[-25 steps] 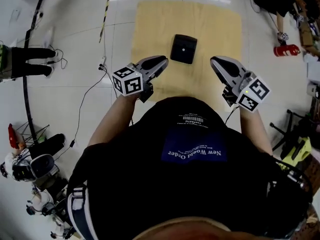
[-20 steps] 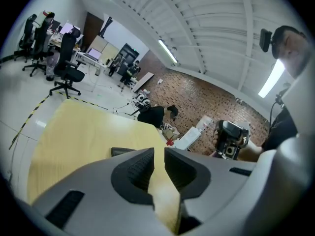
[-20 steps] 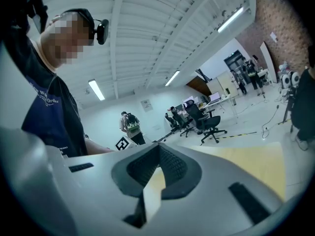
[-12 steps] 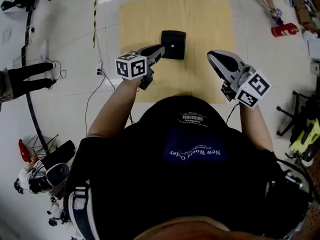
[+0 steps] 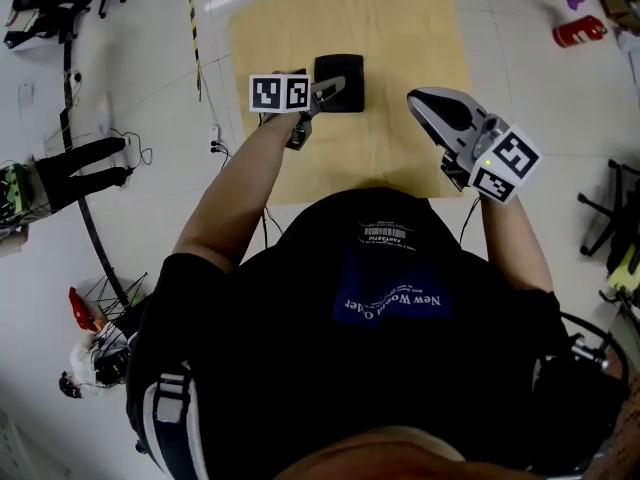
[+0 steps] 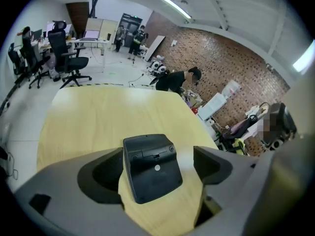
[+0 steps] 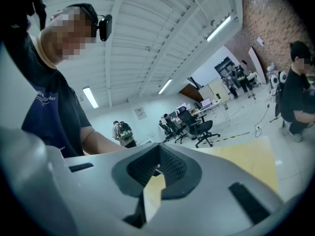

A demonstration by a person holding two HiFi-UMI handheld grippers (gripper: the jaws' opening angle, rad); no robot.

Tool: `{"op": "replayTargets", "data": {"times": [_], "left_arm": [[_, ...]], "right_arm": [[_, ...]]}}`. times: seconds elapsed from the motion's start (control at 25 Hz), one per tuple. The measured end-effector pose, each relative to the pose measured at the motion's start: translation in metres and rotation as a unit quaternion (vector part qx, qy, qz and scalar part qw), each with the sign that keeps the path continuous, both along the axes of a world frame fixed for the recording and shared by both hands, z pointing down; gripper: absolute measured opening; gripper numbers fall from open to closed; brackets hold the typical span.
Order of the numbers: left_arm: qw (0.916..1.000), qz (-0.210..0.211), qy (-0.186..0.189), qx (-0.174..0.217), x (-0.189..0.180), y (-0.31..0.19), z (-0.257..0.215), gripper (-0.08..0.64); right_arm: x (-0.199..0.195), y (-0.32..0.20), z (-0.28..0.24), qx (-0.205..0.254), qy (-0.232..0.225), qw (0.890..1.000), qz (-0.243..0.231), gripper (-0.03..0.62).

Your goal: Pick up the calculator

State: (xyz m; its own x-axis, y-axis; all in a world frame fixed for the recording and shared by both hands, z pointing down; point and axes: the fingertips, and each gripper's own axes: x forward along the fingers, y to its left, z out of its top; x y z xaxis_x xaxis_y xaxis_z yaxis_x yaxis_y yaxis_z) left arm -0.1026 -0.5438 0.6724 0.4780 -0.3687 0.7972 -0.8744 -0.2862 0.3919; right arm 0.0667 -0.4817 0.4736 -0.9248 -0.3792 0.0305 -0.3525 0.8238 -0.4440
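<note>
The calculator (image 5: 339, 81) is a black wedge-shaped block with a small white dot on top, lying on the light wooden table (image 5: 400, 28). My left gripper (image 5: 333, 88) reaches down over its left side. In the left gripper view the calculator (image 6: 151, 166) lies between the jaws of that gripper (image 6: 158, 170). The jaws are opening and stand on either side of it without pressing on it. My right gripper (image 5: 428, 106) hangs over the table's right part, away from the calculator. In its own view the right gripper (image 7: 157, 156) is shut, with nothing between its fingers.
The table top (image 6: 98, 112) stretches ahead of the calculator. On the floor are cables (image 5: 215, 133), a striped tape line (image 5: 195, 28) at the left and a red extinguisher (image 5: 580, 31) at the far right. Office chairs (image 6: 69, 58) and people (image 6: 174, 80) are in the background.
My left gripper has moved forward and down to the calculator, and its jaws have gone from shut to open around it. The right gripper has shifted only slightly.
</note>
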Motion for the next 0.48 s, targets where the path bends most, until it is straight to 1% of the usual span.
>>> {"op": "replayTargets", "data": {"times": [0.12, 0.24, 0.36, 0.48], "left_arm": [[0.9990, -0.011, -0.034, -0.027, 0.001, -0.006, 0.016, 0.485], [0.9949, -0.039, -0.061, -0.070, -0.005, -0.007, 0.037, 0.536], [0.9894, -0.058, -0.081, -0.106, -0.014, -0.003, 0.050, 0.552], [0.9841, -0.062, -0.103, -0.131, -0.017, -0.002, 0.056, 0.555]], "right_arm": [[0.009, 0.002, 0.001, 0.003, -0.006, 1.000, 0.008, -0.014], [0.019, 0.006, 0.004, 0.002, -0.011, 1.000, 0.018, -0.014], [0.027, 0.008, 0.005, -0.002, -0.015, 0.999, 0.029, -0.014], [0.034, 0.008, 0.008, -0.007, -0.020, 0.999, 0.041, -0.014]]}}
